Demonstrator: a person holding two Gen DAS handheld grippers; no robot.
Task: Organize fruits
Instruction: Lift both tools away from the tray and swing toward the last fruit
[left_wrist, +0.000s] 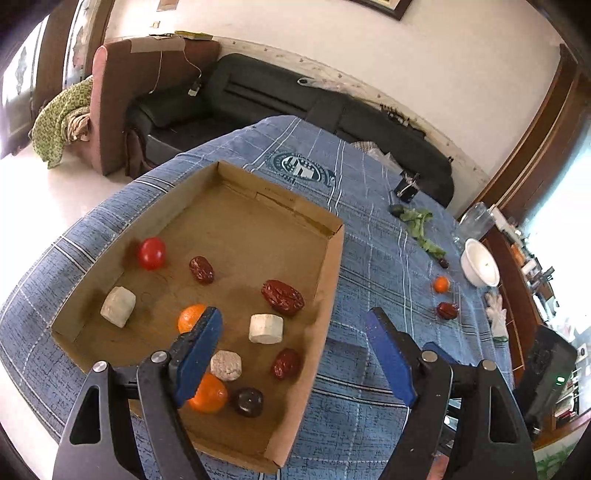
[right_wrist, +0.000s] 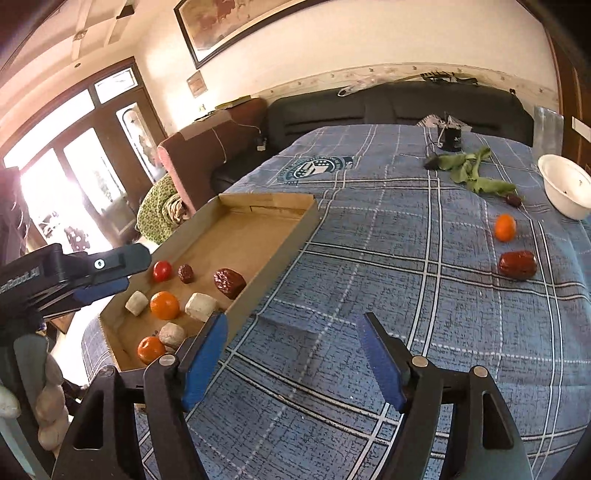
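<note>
While both claws, left claw (left_wrist: 293, 325), right claw (right_wrist: 290, 330), gape empty, glossy wrinkled red date (right_wrist: 518, 264), round orange (right_wrist: 505, 228).

One cardboard tray (left_wrist: 325, 280) holding two oranges (left_wrist: 192, 316), three red dates (left_wrist: 282, 296), three white cubes (left_wrist: 266, 328), one tomato (left_wrist: 151, 253), one dark plum (left_wrist: 248, 401), far right on table: one orange (right_wrist: 505, 227), one red date (right_wrist: 518, 264), one white bowl (right_wrist: 565, 186)
</note>
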